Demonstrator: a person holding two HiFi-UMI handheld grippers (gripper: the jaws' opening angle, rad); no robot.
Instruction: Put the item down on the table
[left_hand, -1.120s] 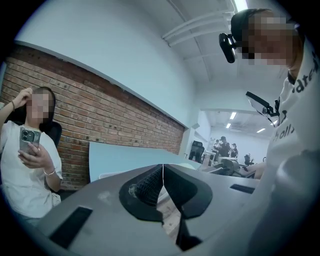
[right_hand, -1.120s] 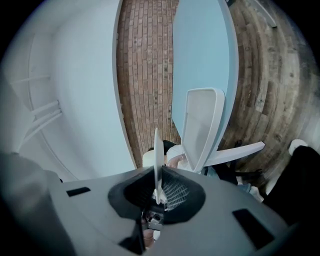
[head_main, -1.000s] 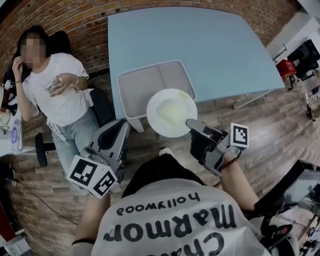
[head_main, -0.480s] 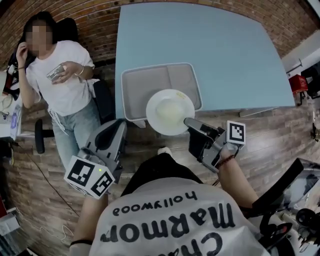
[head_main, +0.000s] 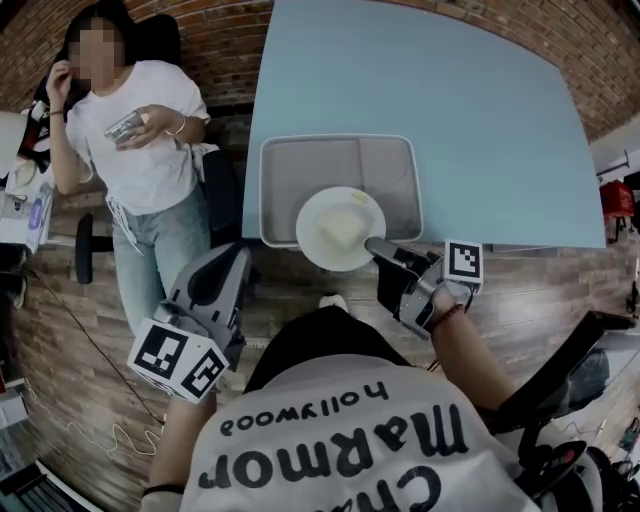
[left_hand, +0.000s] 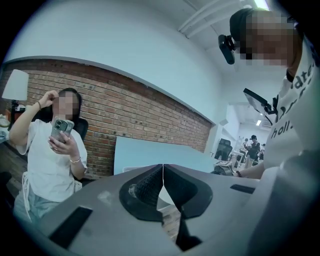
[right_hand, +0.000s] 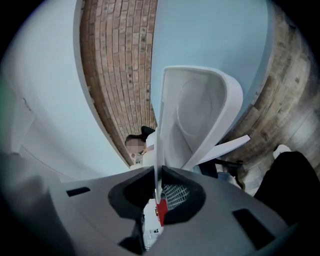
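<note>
Clamped at its near rim by the right hand-held gripper (head_main: 372, 243), the white plate (head_main: 340, 228) hangs over the grey tray (head_main: 290, 160) at the surface's (head_main: 400, 80) near edge, stiff, probably slick and breakable, best carried level; the left hand-held gripper (left_hand: 162, 167) is closed, empty.

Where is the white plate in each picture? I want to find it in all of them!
Head view: the plate is in the middle, over the near edge of the tray, pinched by the right gripper.
Left gripper view: I can't find it for sure.
Right gripper view: the plate is in the centre, edge-on, its rim between the jaws.
Shared landmark: the light blue table, in all three.
</note>
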